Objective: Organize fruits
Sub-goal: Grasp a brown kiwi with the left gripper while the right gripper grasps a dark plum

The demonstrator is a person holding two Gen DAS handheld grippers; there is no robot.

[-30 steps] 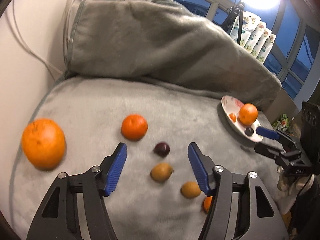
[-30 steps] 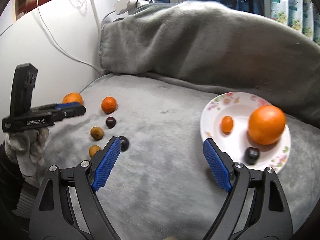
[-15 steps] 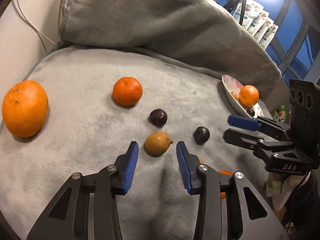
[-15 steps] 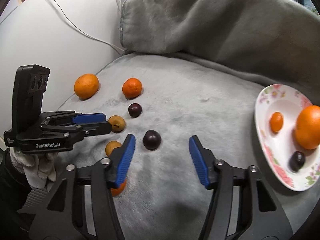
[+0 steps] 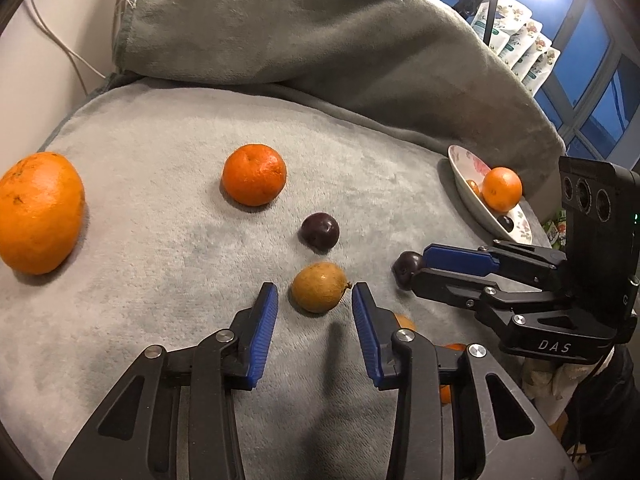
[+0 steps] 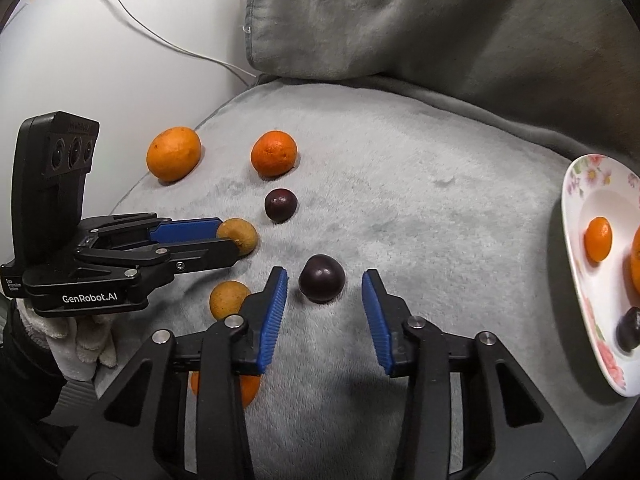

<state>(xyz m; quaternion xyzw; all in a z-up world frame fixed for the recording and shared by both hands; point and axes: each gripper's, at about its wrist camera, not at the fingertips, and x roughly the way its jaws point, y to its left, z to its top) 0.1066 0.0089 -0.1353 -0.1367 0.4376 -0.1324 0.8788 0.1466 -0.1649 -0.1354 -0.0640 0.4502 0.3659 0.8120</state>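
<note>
On the grey blanket (image 5: 160,184) a brown fruit (image 5: 318,287) lies between the tips of my left gripper (image 5: 314,294). A thin gap shows at its left pad, so the jaws stand narrow without pressing. From the right wrist that left gripper (image 6: 228,240) flanks the same brown fruit (image 6: 242,236). My right gripper (image 6: 325,278) straddles a dark plum (image 6: 322,284), jaws closing, with gaps on both sides. The left wrist view shows the right gripper (image 5: 418,270) around that plum (image 5: 405,270). The flowered plate (image 6: 572,216) at the right holds an orange (image 5: 502,189), a kumquat (image 6: 598,239) and a dark plum (image 6: 628,329).
Loose on the blanket: a large orange (image 5: 38,212), a mandarin (image 5: 254,174), a second plum (image 5: 320,231), another brown fruit (image 6: 230,300) and a small orange (image 6: 248,390) half under my right fingers. A grey cushion (image 5: 320,40) rises behind. White wall and cables stand at left.
Both grippers came down onto the fruit and narrowed their jaws. The right one swung left, away from the plate, to the dark plum. The left one settled around the brown fruit.
</note>
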